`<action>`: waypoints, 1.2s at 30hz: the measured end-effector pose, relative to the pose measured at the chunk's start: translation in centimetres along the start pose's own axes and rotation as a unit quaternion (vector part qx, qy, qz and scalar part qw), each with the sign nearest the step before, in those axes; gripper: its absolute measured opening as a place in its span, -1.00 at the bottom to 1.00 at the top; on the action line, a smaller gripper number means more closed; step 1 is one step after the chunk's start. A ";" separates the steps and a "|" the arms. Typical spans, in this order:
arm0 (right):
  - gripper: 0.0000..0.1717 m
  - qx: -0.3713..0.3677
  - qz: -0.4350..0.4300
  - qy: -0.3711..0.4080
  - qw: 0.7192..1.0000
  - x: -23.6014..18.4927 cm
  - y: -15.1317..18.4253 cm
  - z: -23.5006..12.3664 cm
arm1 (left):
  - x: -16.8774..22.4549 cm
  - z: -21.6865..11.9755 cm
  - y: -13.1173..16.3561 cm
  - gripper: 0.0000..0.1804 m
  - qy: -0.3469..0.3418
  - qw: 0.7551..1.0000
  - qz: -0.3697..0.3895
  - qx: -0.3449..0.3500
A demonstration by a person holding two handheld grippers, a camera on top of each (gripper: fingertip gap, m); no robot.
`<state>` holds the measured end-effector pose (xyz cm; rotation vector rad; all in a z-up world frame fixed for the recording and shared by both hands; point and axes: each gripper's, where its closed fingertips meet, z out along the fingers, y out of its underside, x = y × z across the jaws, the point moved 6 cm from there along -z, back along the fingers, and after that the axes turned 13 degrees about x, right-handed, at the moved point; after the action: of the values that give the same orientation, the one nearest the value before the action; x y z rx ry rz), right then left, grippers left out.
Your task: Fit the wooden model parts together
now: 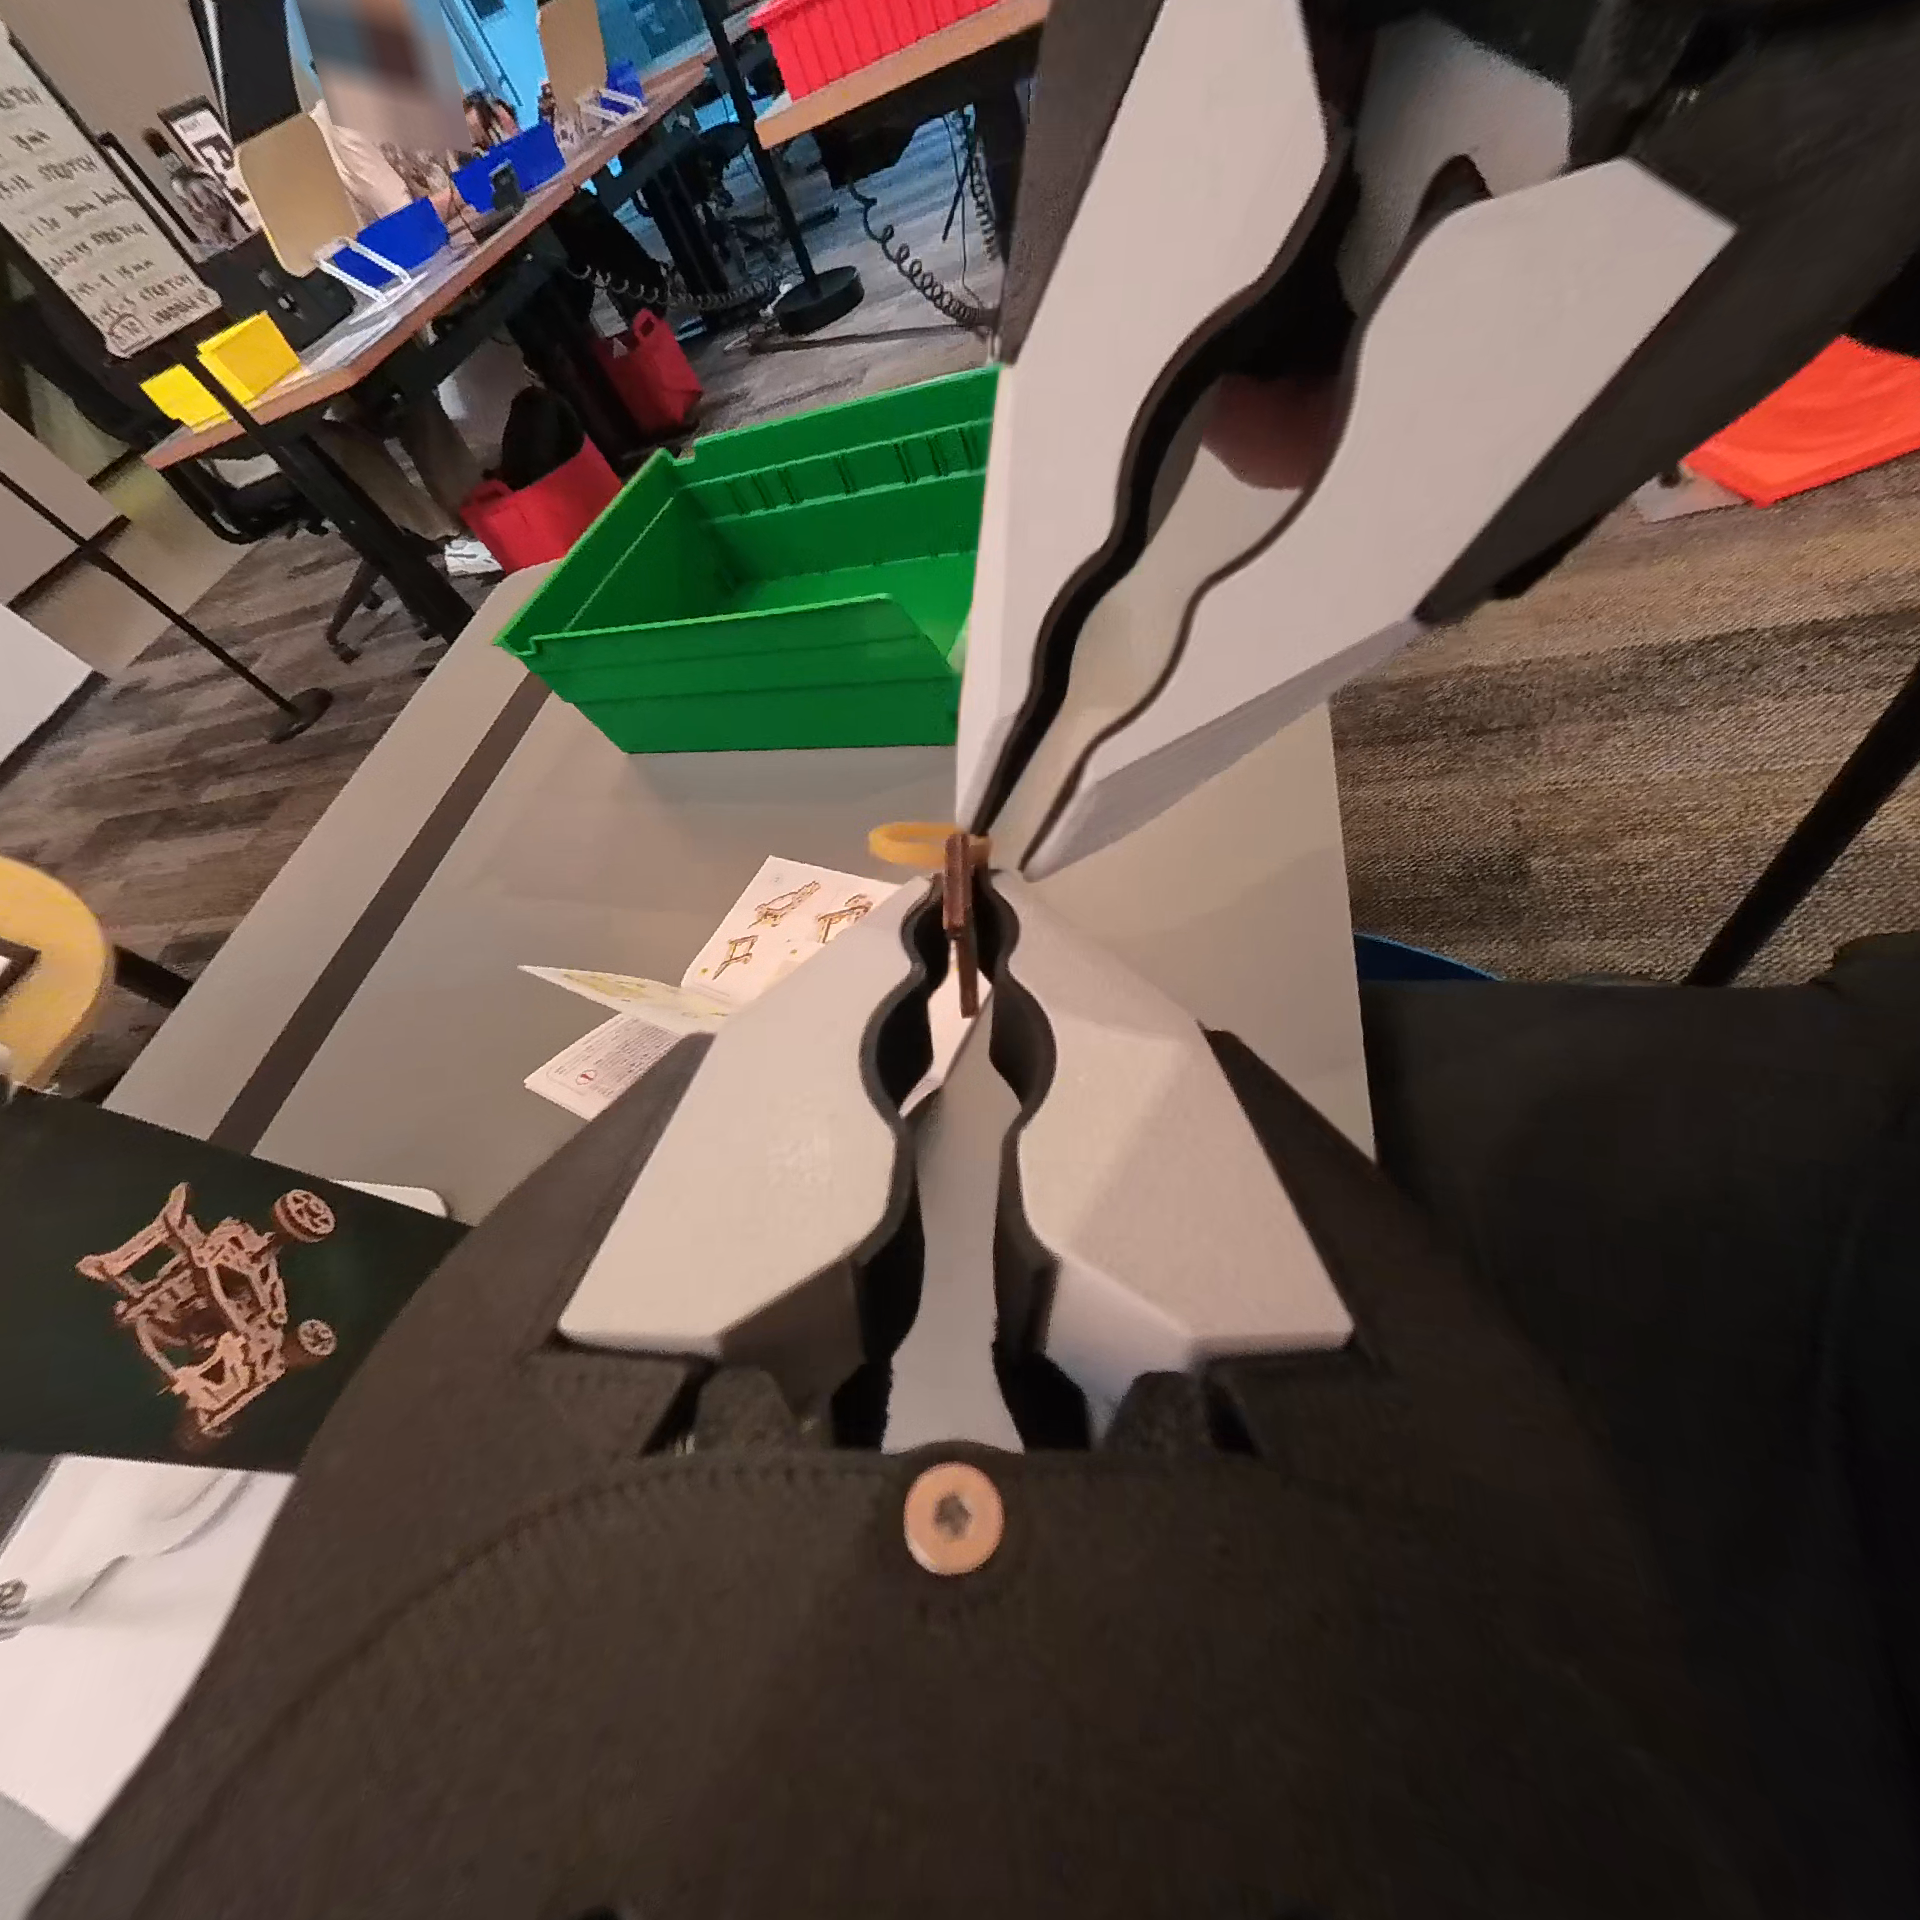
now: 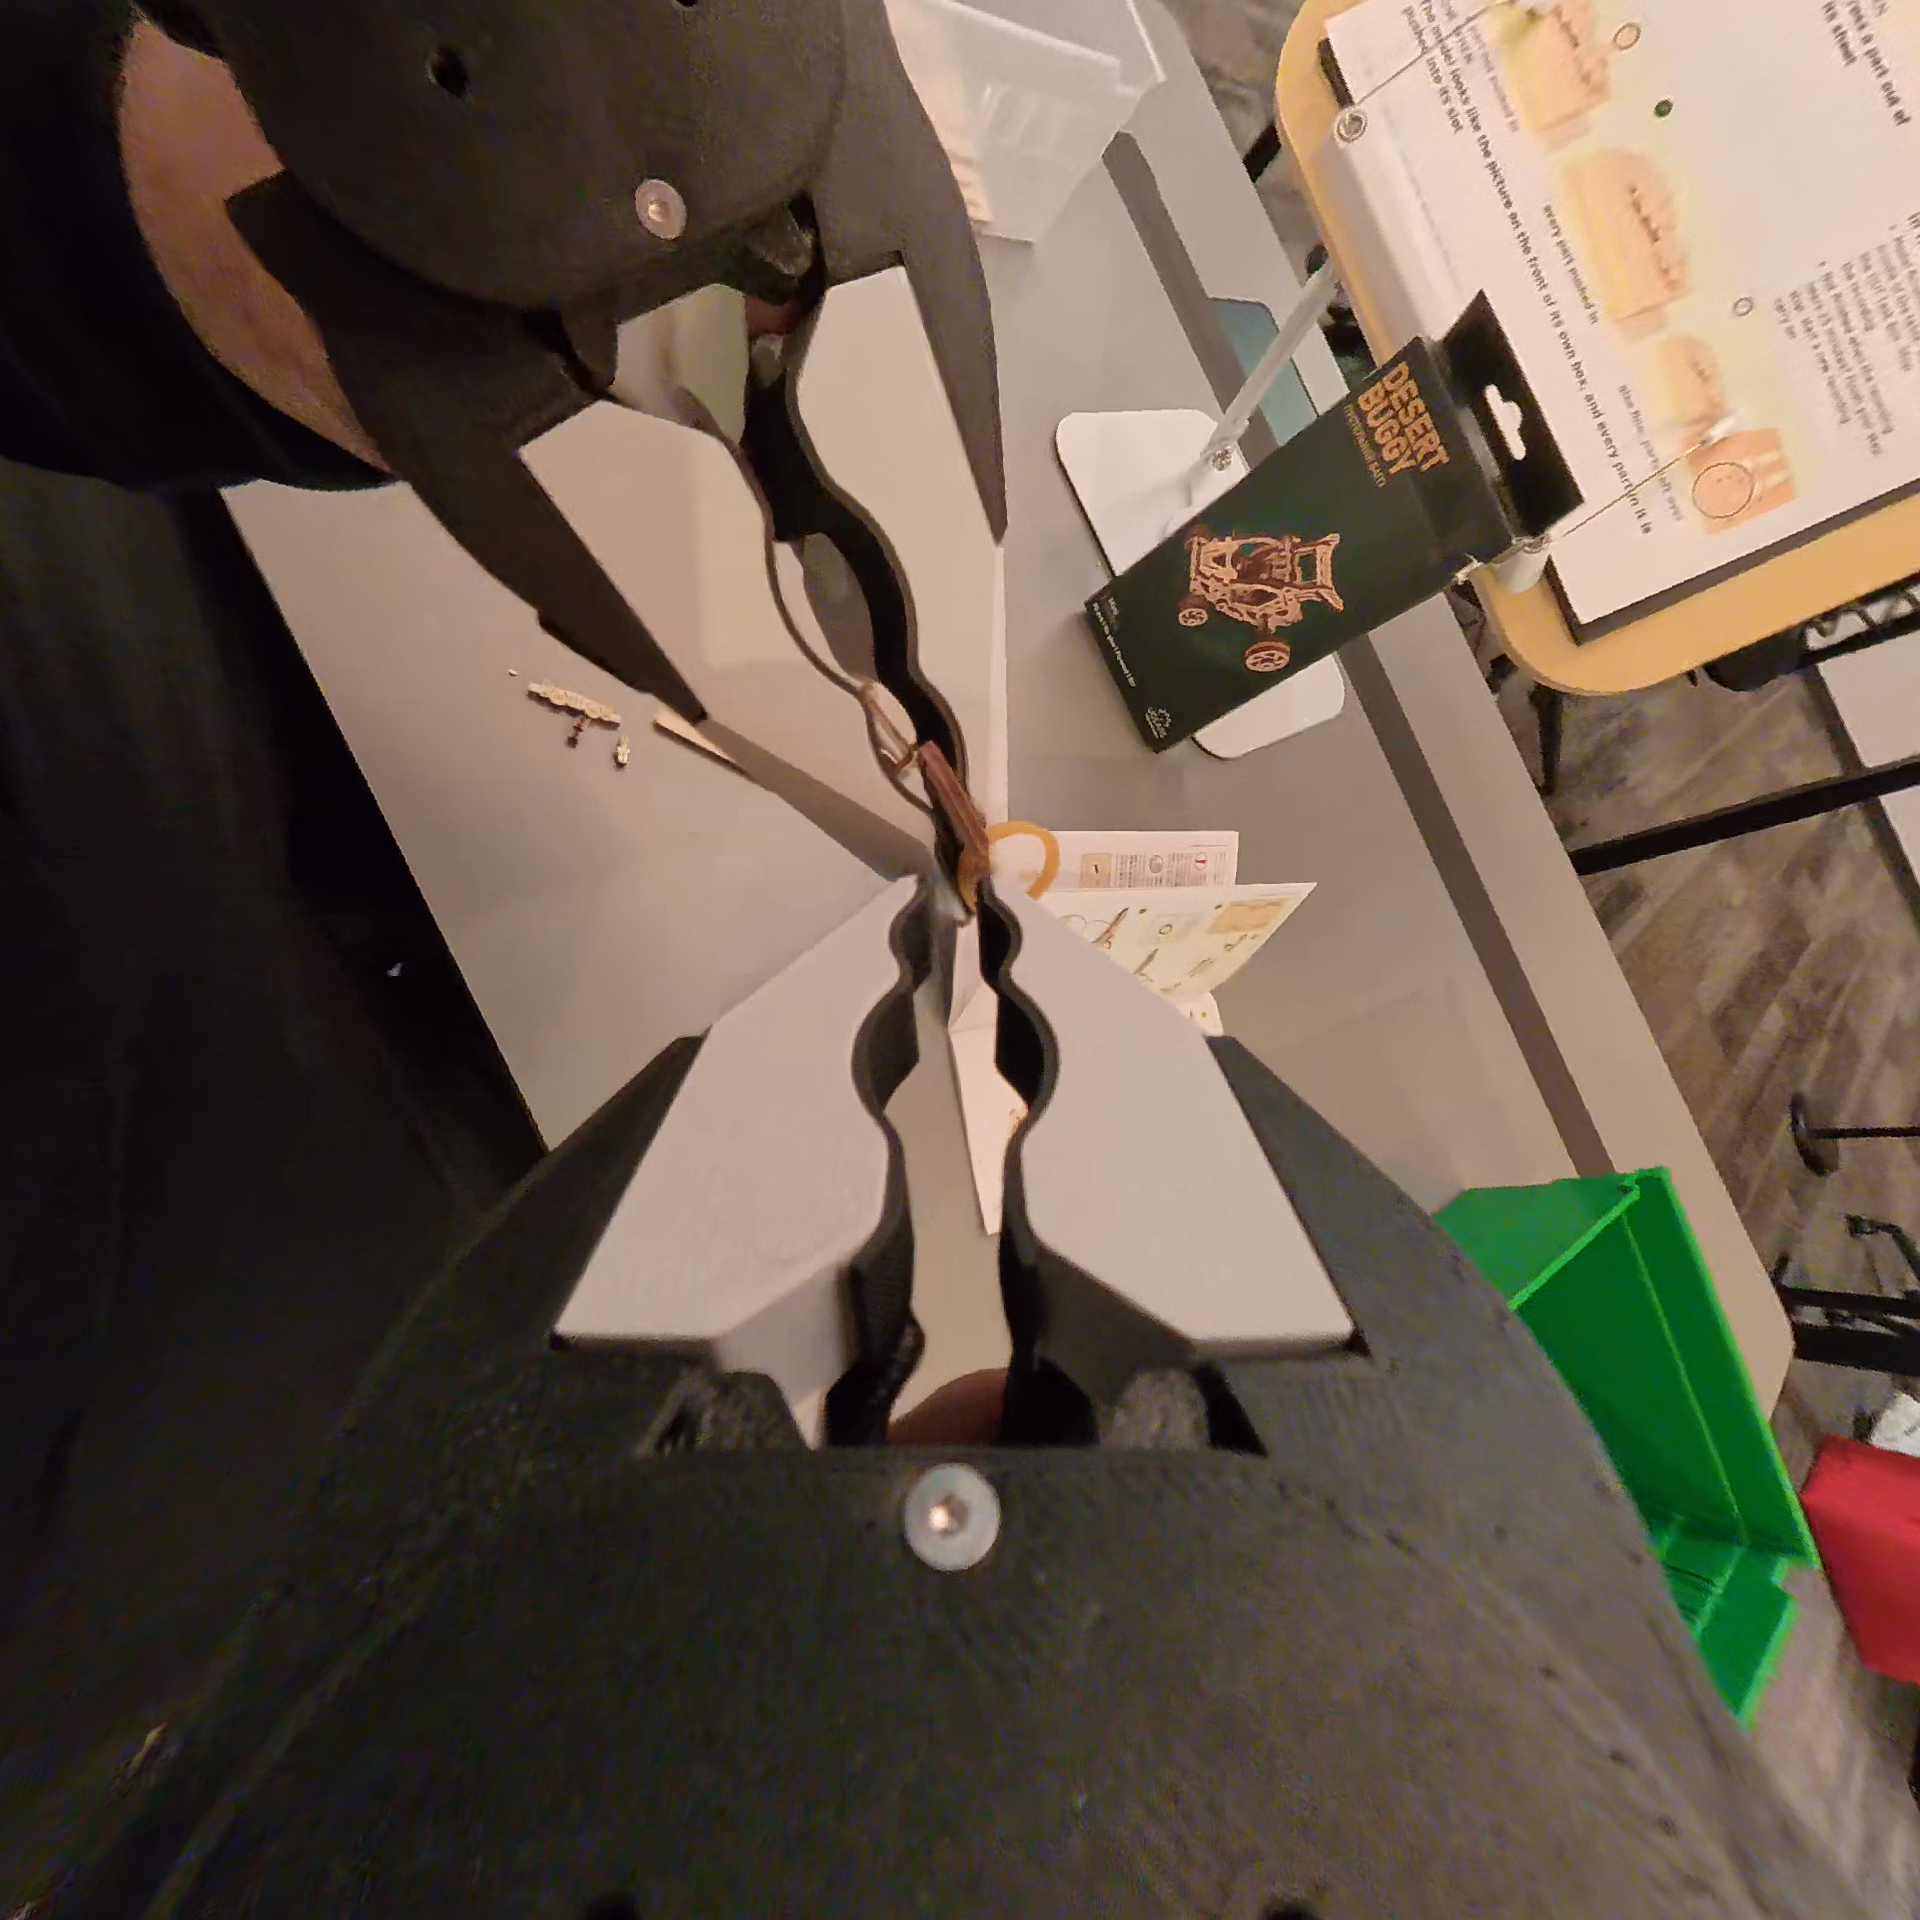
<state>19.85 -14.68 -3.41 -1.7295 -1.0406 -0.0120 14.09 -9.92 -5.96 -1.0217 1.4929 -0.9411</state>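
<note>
Black housing and pale grey fingers fill the foreground of both wrist views, and the two claws meet tip to tip above the grey desk (image 1: 582, 831). The left claw (image 1: 961, 904) is nearly shut on a thin dark-brown wooden part (image 1: 964, 935), a flat sliver seen edge-on; its long axis runs along the fingers, the far end poking just past the tips and the near end trailing back between the wavy pads. Both tips press on it at the front.

The right claw (image 2: 961, 896) comes in from the opposite side. In the left wrist view it descends from the upper right, and its tips close on the end of a yellowish ring-shaped piece (image 1: 914, 840) whose loop sticks out sideways towards the green bin (image 1: 748, 665). In the right wrist view that ring (image 2: 1023, 857) curves off to the right of the tips, with the brown part (image 2: 951, 805) lying just beyond, angled up and left into the left claw's fingers. Ring and brown part touch or overlap at the point where the four tips meet; whether one is already seated in the other cannot be told.

Judging by this, the fit turns on a short push along the brown part's length, straight between the two claws, with neither hand clearly nearer. A sideways twist could pop the thin part loose. An unfolded instruction leaflet (image 1: 727, 966) lies below on the desk.
</note>
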 end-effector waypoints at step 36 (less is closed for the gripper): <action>-0.74 0.286 0.244 -0.272 0.886 1.1 0.8 -3.0 | 3.3 -1.1 -3.3 -0.98 0.082 0.985 0.120 0.095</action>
<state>22.45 -16.37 -2.21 -1.4074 -0.8384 1.0553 13.09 -14.06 -3.78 -0.6233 1.5865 -0.9911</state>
